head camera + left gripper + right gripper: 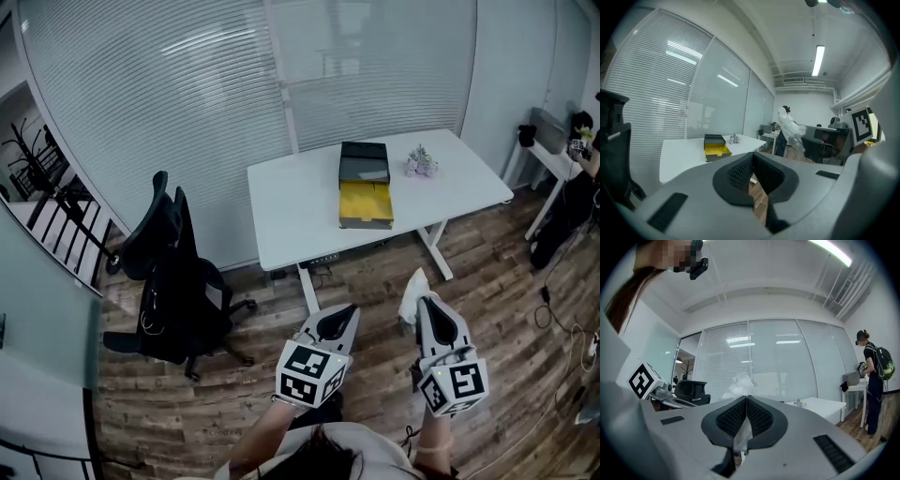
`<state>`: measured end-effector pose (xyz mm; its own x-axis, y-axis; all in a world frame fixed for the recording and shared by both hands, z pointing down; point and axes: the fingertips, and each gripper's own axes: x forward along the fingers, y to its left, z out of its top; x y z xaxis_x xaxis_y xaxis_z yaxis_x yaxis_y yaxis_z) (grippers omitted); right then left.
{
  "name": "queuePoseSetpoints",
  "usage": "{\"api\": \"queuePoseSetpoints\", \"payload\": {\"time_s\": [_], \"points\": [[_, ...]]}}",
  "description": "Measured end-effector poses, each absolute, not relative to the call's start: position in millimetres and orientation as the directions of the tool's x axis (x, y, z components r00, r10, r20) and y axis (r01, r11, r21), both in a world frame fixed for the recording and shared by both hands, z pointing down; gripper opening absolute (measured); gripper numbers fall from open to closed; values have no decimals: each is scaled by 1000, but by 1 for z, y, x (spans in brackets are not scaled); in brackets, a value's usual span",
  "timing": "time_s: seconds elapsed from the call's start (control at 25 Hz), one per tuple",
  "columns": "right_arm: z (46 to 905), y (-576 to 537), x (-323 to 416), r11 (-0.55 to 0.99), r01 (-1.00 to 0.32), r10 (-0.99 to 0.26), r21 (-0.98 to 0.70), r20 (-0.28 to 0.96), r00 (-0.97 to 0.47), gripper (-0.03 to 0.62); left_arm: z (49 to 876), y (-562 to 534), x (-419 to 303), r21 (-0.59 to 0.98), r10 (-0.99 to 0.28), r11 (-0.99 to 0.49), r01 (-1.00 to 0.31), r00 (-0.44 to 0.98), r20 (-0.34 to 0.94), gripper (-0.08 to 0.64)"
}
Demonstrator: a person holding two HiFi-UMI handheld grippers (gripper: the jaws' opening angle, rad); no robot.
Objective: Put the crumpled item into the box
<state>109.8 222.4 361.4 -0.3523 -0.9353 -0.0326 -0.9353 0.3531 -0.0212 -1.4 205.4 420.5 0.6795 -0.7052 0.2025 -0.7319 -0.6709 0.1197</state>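
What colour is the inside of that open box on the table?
The box is yellow inside; head view shows it best.

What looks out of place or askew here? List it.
Nothing is spilled or damaged. The box lies open on the table. The only loose thing there is a small crumpled cluster beside the box. The right tool is shut on a white crumpled item, away from the table.

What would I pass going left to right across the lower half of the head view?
Black office chair → left gripper, jaws together and empty → right gripper, shut on the white crumpled item → side table at the right edge.
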Motion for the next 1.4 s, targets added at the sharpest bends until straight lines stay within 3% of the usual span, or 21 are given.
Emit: {"api": "queuePoseSetpoints", "payload": {"time_s": [1.4], "points": [[366,99,60,296,-955,-955,-33,5,-296,29,435,95,-60,159,-673,-695,-701,712,198,17]]}}
